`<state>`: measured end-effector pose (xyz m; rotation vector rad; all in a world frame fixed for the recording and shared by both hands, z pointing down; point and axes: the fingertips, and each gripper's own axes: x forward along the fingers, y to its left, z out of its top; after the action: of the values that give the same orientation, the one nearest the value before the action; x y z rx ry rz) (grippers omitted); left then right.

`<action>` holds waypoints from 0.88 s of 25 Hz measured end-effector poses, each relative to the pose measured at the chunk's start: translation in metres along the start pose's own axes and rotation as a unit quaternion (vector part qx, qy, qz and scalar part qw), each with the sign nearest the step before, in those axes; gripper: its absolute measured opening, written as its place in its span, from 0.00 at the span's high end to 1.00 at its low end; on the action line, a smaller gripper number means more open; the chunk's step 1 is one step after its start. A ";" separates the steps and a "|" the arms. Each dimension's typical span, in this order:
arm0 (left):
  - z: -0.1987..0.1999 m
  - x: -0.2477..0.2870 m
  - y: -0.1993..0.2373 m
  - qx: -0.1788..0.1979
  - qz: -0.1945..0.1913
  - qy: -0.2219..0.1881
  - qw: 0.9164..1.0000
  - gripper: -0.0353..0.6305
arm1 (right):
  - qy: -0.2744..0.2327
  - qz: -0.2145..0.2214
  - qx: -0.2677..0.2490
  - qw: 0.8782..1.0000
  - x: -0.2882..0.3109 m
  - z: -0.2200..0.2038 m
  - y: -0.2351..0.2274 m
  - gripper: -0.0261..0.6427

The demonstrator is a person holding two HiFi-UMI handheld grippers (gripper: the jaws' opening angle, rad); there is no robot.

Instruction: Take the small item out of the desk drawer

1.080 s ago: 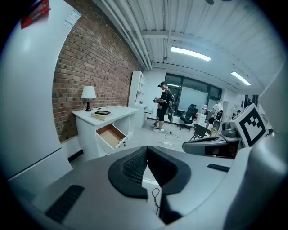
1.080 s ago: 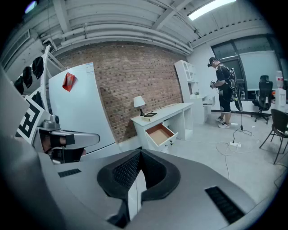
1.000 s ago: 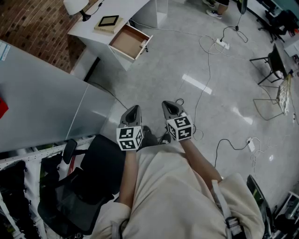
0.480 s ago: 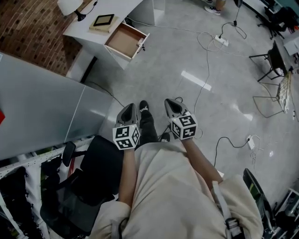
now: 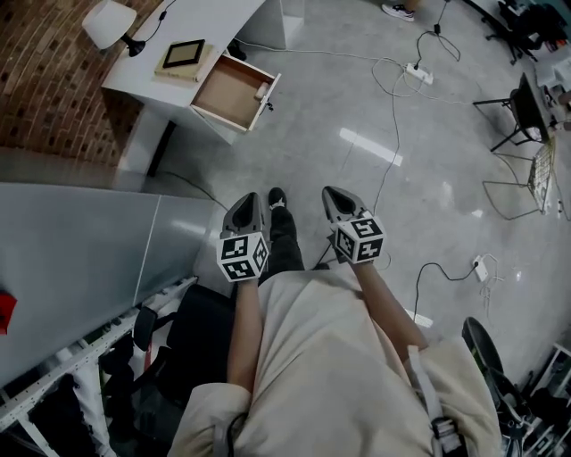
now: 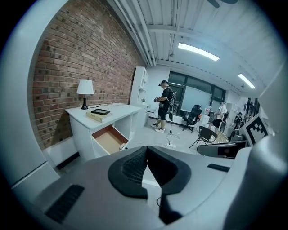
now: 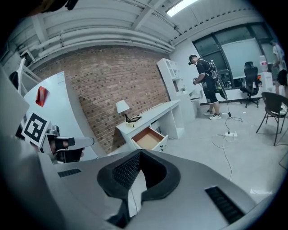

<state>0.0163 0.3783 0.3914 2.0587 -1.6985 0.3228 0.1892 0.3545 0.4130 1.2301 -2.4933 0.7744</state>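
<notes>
A glossy grey concrete floor (image 5: 339, 98) fills most of the head view, with a red brick wall (image 5: 45, 71) along its far left. A white rectangular desk (image 5: 214, 18) stands against that wall, well away from the person. Its shallow drawer with a brown wooden bottom (image 5: 225, 89) is pulled out toward the open floor. The left gripper (image 5: 248, 207) and the right gripper (image 5: 337, 201) are held side by side in front of the person's body, both aimed toward the desk. Each has its jaws pressed together with nothing between them. A thick cream book with a dark framed tablet on top (image 5: 184, 55) lies on the desktop beside a white-shaded table lamp (image 5: 109, 20). The small pale item (image 5: 260, 90) lies inside the drawer, against its front panel near one corner.
</notes>
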 end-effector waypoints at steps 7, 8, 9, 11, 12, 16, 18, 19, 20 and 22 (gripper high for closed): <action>0.044 0.084 0.073 0.000 -0.022 0.032 0.999 0.92 | 0.015 -0.043 0.033 0.998 0.093 0.034 -0.016 0.92; 0.049 0.096 0.083 -0.001 -0.025 0.037 0.999 0.92 | 0.020 -0.047 0.034 0.998 0.106 0.039 -0.017 0.92; 0.055 0.107 0.092 -0.004 -0.027 0.042 0.999 0.92 | 0.024 -0.050 0.034 0.998 0.118 0.044 -0.017 0.92; 0.063 0.128 0.108 -0.008 -0.032 0.054 0.998 0.92 | 0.031 -0.056 0.032 0.997 0.142 0.055 -0.015 0.92; 0.067 0.138 0.115 -0.009 -0.035 0.058 0.998 0.92 | 0.033 -0.058 0.031 0.997 0.153 0.061 -0.015 0.92; 0.084 0.170 0.139 -0.016 -0.047 0.065 0.997 0.92 | 0.040 -0.068 0.027 0.996 0.192 0.081 -0.016 0.92; 0.090 0.184 0.151 -0.021 -0.051 0.066 0.996 0.92 | 0.045 -0.072 0.024 0.996 0.209 0.089 -0.016 0.92; 0.093 0.190 0.157 -0.023 -0.052 0.068 0.996 0.92 | 0.048 -0.073 0.021 0.996 0.216 0.091 -0.016 0.92; 0.094 0.195 0.162 -0.024 -0.054 0.070 0.996 0.92 | 0.051 -0.072 0.016 0.996 0.224 0.094 -0.016 0.92; 0.096 0.206 0.172 -0.025 -0.056 0.076 0.995 0.92 | 0.059 -0.071 0.001 0.996 0.237 0.097 -0.015 0.92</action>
<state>-0.1159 0.1296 0.4338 2.0294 -1.4821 0.3861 0.0572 0.1364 0.4432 1.3062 -2.2840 0.7882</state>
